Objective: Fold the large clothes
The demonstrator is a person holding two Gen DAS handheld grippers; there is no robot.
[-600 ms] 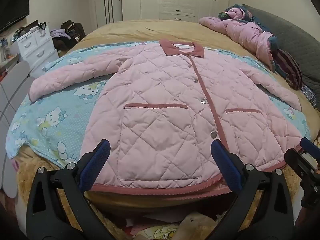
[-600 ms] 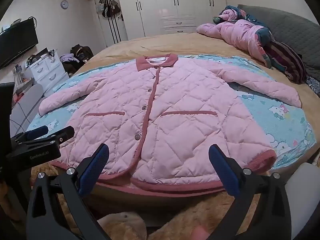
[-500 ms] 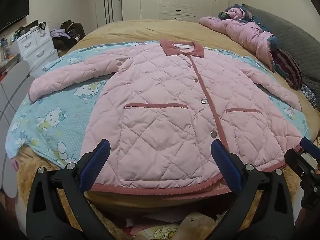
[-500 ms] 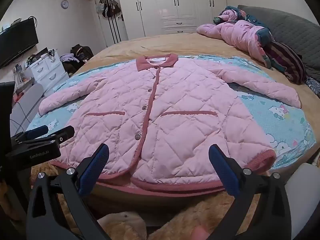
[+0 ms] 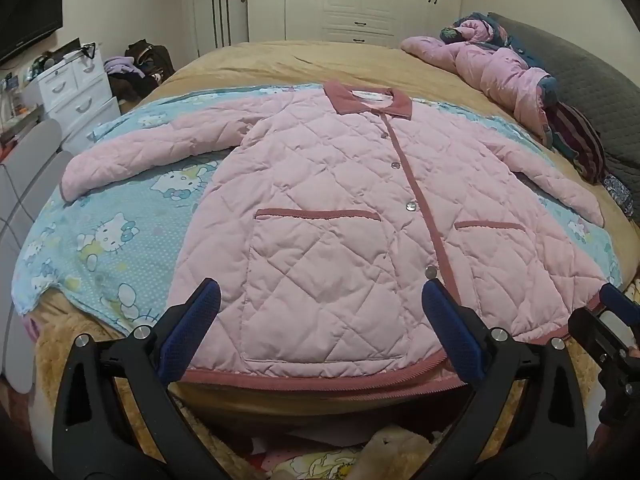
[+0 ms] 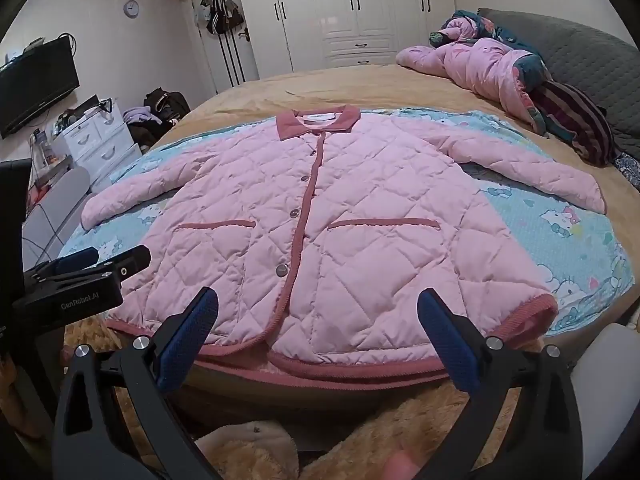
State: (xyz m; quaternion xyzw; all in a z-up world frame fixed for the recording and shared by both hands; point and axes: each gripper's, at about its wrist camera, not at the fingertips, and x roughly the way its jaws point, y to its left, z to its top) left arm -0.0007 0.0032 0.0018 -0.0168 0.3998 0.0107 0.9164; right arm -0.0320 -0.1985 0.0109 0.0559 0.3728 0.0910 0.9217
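Nothing is moving since earlier; the left gripper (image 5: 320, 316) and right gripper (image 6: 318, 314) are hovering agape, empty, preparing to seize the quilted pink buttoned jacket (image 5: 360, 220)'s hem.

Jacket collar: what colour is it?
Dusty rose, darker than the pale pink quilting; the collar shows best in the right wrist view.

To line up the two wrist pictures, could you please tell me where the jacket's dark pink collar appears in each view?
Left wrist view: the collar sits right of centre, in the upper part, at the top of the pink quilted jacket.
Right wrist view: the collar sits at mid-width, in the upper part.
Shared landmark: the white wardrobe behind the bed.
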